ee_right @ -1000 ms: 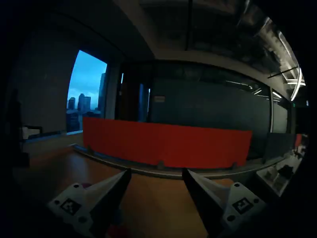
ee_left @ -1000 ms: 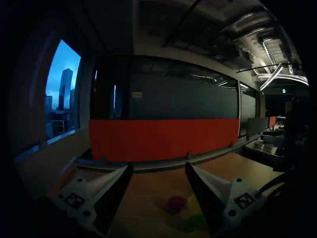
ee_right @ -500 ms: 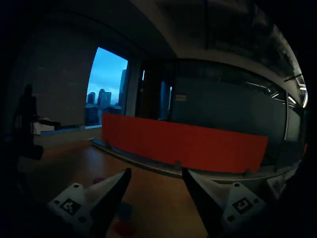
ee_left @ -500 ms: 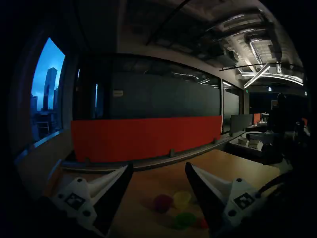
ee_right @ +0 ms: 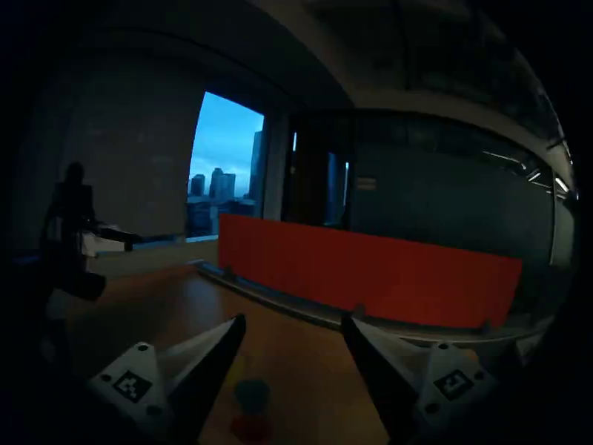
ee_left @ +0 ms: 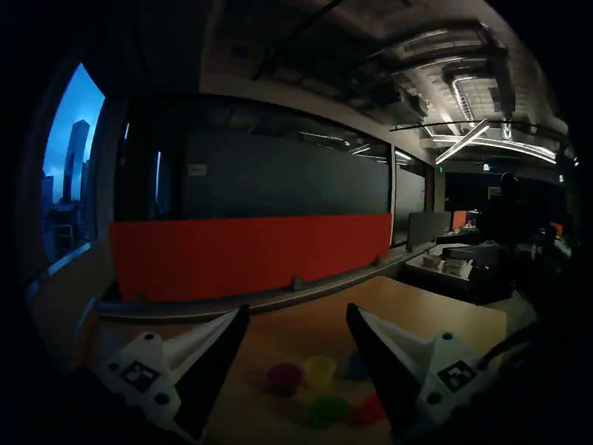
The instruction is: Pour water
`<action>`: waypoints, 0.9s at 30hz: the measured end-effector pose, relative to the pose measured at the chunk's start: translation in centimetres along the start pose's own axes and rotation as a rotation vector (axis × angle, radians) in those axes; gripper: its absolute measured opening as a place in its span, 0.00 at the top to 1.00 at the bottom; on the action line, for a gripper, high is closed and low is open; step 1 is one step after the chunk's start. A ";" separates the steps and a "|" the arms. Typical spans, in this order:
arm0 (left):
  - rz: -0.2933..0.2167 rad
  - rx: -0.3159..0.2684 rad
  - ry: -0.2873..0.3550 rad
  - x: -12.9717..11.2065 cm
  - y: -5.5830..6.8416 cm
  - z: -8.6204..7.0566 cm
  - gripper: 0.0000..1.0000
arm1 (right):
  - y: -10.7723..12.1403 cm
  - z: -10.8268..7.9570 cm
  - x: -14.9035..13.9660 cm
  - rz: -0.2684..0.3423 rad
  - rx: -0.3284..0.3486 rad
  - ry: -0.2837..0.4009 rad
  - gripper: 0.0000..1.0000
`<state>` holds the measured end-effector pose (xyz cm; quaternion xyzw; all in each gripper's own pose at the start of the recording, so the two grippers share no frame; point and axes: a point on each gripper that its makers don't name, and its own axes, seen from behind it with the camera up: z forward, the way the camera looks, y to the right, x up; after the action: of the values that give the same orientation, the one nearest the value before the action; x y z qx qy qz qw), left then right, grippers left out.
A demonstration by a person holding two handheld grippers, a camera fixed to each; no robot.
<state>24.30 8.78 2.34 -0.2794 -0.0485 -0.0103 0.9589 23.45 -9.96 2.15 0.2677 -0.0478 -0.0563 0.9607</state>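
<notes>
1. The left hand-held gripper (ee_left: 296, 308) is spread wide with nothing between its fingers, raised over the wooden worktop (ee_left: 437, 315).
2. In the left gripper view, small cups cluster on the worktop low between the fingers. A magenta cup (ee_left: 284, 377), a yellow cup (ee_left: 320, 368) and a blue cup (ee_left: 354, 365) stand behind; a green cup (ee_left: 328, 409) and a red cup (ee_left: 368, 408) are nearer the camera. It is too dim to tell whether they touch.
3. A second ago this view showed just the magenta, yellow and green ones; the blue and red have since come into sight. The red partition (ee_left: 252, 256) and the window (ee_left: 67, 193) have slid leftwards.
4. The right hand-held gripper (ee_right: 293, 317) is equally wide open and empty.
5. In the right gripper view the blue cup (ee_right: 252, 391) and red cup (ee_right: 250, 428) sit beside the left finger. A second ago there was a mere red sliver at the bottom edge, and the window has drifted right.
</notes>
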 end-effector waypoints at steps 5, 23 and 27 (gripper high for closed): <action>0.003 -0.034 0.002 -0.1 0.6 -0.1 0.03 | -0.6 0.0 0.1 0.003 0.043 0.003 0.01; 0.054 -0.116 -0.052 -2.6 1.3 0.0 0.03 | -2.9 0.3 -1.6 0.000 0.209 -0.079 0.01; 0.059 -0.131 -0.060 -3.5 1.3 0.3 0.03 | -2.8 0.9 -2.2 -0.020 0.220 -0.100 0.01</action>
<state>20.81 9.99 1.51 -0.3428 -0.0683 0.0233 0.9366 20.90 -12.48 1.28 0.3689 -0.0987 -0.0737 0.9213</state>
